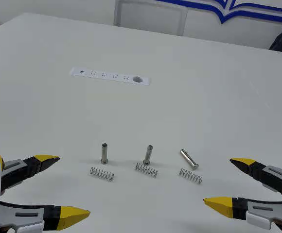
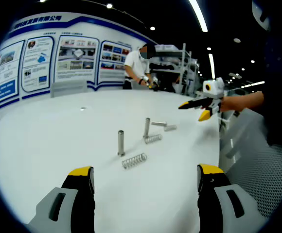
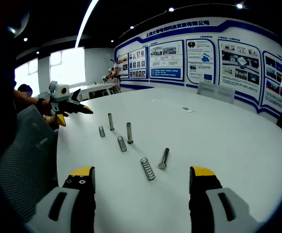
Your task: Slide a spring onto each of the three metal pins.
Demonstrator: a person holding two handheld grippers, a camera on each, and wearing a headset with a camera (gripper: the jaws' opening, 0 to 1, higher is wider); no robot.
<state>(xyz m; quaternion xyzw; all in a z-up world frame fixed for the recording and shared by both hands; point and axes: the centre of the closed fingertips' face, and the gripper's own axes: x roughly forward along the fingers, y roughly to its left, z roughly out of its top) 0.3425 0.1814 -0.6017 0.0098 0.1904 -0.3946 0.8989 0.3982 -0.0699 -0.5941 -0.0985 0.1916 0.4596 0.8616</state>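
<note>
While both claws hang empty over the near side of the table [image 1: 204, 97], no spring is on a pin yet. The left claw [image 1: 73, 185] hovers at the left, its yellow tips spread well apart. Next stands the left pin [image 1: 104, 153], upright, with the left spring [image 1: 102, 173] lying on its side just in front of it and apart from it. The middle pin [image 1: 148, 154] is upright too, and the middle spring [image 1: 146, 170] lies just before it. The right pin [image 1: 189, 158] lies flat at an angle, its headed end pointing toward the right spring [image 1: 190, 175]; they are close, but I cannot tell whether they touch. The right claw [image 1: 218, 180] waits at the far right, also spread wide. The springs look like thin, light wire coils. They would likely roll, squash or flick away under a hard squeeze, so a gentle pinch across the coils near one end seems best, leaving the other end free for the pin. The pins look stiff, smooth and slippery. An upright one may topple at a nudge, and the flat one may roll, so each is better held low, near its head.
</note>
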